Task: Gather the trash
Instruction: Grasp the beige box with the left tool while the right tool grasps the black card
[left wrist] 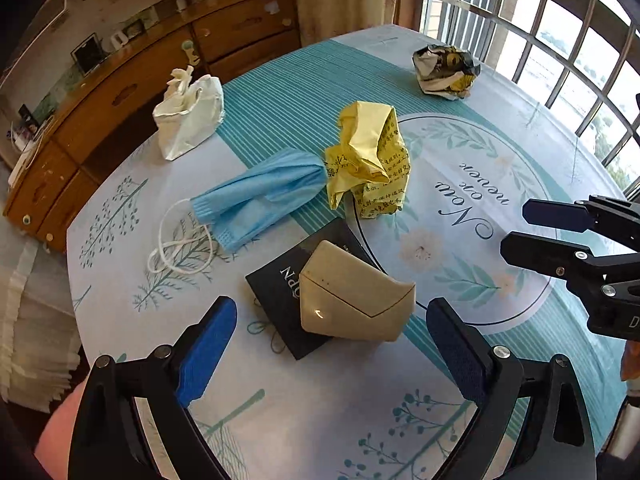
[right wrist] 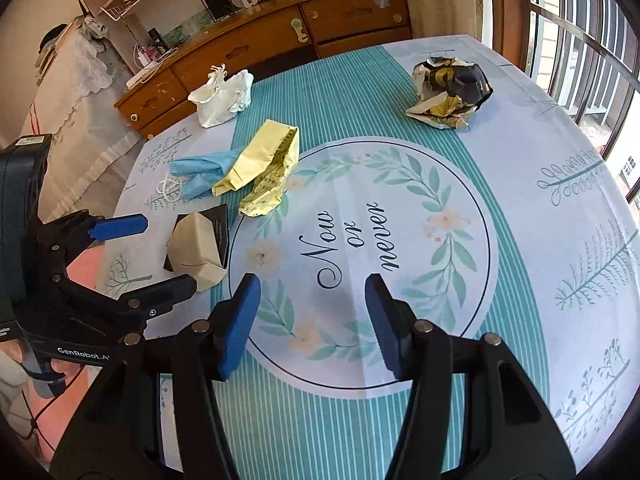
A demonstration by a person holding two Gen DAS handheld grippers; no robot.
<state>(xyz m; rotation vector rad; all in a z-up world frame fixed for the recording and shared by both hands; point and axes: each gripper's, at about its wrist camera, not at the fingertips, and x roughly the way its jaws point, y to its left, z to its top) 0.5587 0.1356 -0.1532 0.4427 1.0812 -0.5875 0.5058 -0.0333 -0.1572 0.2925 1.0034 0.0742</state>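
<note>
Several pieces of trash lie on the round table (left wrist: 460,184). A crushed beige carton (left wrist: 352,304) (right wrist: 196,248) rests on a black packet (left wrist: 276,292) (right wrist: 220,220). My left gripper (left wrist: 332,308) (right wrist: 171,252) is open just above the table, with the carton between its spread fingers and gaps on both sides. Beyond it lie a blue face mask (left wrist: 260,196) (right wrist: 200,170) and a crumpled yellow paper (left wrist: 368,160) (right wrist: 264,168). A white crumpled bag (left wrist: 188,116) (right wrist: 222,98) and a black-and-gold wrapper ball (left wrist: 446,72) (right wrist: 450,92) sit farther back. My right gripper (right wrist: 313,284) (left wrist: 528,232) is open over the printed circle, holding nothing.
The table carries a teal and white cloth (right wrist: 520,200). A wooden sideboard (right wrist: 256,48) with drawers stands behind it, and a barred window (right wrist: 580,40) is at the right. The table's edge (left wrist: 72,264) falls away at the left, near the mask.
</note>
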